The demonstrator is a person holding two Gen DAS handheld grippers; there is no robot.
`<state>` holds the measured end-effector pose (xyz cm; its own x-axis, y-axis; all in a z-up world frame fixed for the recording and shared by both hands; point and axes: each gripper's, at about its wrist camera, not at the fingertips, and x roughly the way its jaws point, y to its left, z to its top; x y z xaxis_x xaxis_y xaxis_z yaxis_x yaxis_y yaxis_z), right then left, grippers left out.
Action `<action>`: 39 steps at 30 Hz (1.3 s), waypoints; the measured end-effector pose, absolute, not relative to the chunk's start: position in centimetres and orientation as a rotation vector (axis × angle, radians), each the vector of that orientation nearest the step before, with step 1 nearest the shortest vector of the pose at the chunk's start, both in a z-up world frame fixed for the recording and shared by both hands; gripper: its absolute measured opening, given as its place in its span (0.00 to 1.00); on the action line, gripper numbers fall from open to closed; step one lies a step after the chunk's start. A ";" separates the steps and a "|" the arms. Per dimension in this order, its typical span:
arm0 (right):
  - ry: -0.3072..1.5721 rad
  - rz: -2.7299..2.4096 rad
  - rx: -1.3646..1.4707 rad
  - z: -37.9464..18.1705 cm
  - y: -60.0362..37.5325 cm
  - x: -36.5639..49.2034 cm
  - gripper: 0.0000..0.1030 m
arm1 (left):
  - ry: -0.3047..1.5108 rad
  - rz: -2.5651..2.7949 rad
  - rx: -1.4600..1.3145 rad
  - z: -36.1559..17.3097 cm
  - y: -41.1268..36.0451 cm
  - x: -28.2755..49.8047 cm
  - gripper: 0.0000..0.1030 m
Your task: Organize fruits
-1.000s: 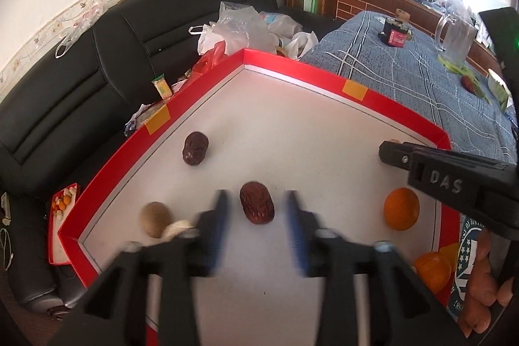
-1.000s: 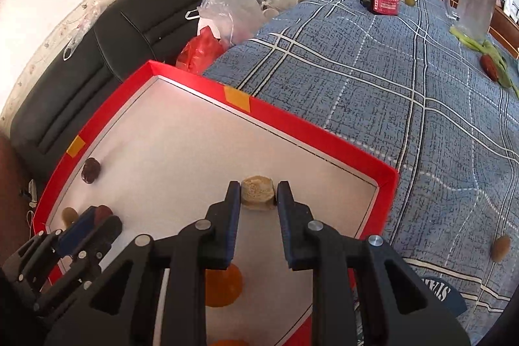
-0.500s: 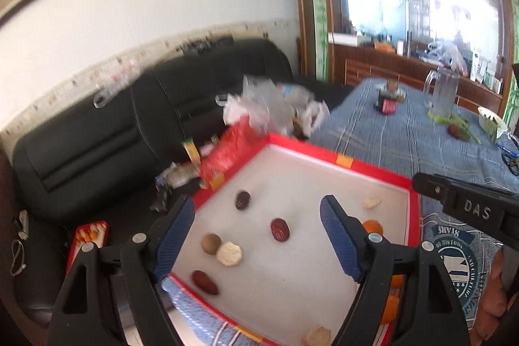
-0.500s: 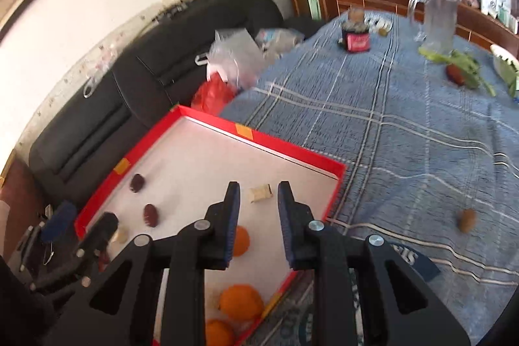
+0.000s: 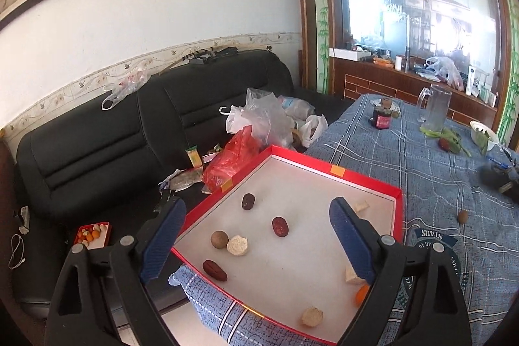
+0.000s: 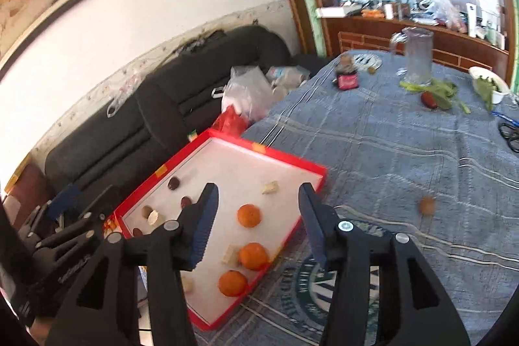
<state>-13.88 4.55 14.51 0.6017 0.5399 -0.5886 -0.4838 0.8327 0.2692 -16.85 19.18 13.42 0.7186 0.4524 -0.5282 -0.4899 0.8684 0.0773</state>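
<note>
A red tray (image 5: 366, 180) with a white floor lies on the blue checked tablecloth. In it are three dark red dates (image 5: 280, 226), a brown round fruit (image 5: 219, 239), pale biscuit pieces (image 5: 237, 245) and three oranges (image 6: 248, 215). My left gripper (image 5: 256, 203) hangs above the tray's near-left part, its jaws wide and still opening, with nothing between them. My right gripper (image 6: 258, 188) hovers over the tray's right side, its jaws opening and holding nothing. A small brown fruit (image 6: 426, 205) lies loose on the cloth to the right of the tray.
Far across the table stand a glass jug (image 5: 436, 109), a dark jar (image 5: 382, 117), green leaves with a red fruit (image 6: 429, 99) and a white bowl (image 6: 488, 83). A black sofa (image 5: 97, 145) with plastic bags (image 5: 259, 119) lies to the left.
Both grippers have risen and drawn back from the tray. The left opened wide, away from a date. The right let go of a pale biscuit piece, which stays in the tray, and opened.
</note>
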 end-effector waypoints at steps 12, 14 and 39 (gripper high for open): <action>0.525 0.301 0.198 17.8 -12.6 -14.8 0.62 | 0.574 0.417 -0.020 13.3 14.5 -15.4 0.88; 0.542 0.298 0.212 17.2 -13.2 -14.7 0.63 | 0.558 0.417 -0.005 13.5 14.2 -15.5 0.89; 0.445 0.493 0.090 15.1 -1.5 -21.4 0.91 | 0.490 0.598 -0.020 13.6 17.6 -17.6 0.99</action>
